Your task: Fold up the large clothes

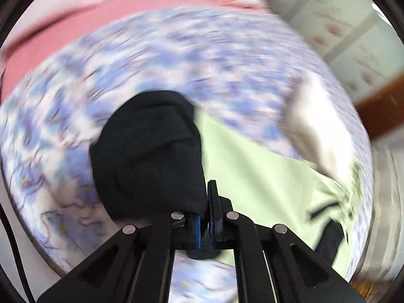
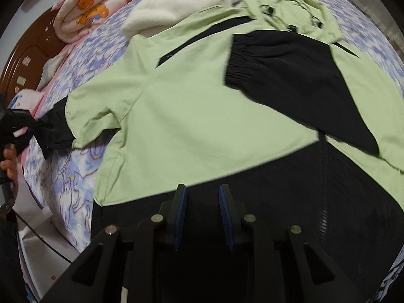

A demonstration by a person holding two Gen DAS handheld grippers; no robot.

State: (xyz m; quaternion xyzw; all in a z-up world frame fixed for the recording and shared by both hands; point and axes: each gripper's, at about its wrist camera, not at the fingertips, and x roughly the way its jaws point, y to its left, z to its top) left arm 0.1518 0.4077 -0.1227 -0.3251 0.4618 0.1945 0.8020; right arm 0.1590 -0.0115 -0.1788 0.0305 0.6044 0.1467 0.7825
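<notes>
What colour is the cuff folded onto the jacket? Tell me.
Black cuff, on the green jacket; clearest in the right wrist view.

bed (image 2: 101,50): floral sheet | on it: green-black jacket (image 2: 197,116), white garment (image 2: 176,7), pink blanket (image 2: 88,12)

light: even, soft | left view: heavy motion blur | edges: fisheye-warped

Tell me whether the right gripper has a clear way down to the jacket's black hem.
Probably yes. The right gripper hangs open just above the black hem, nothing between them. The folded sleeve lies farther up the jacket, out of the way.
</notes>
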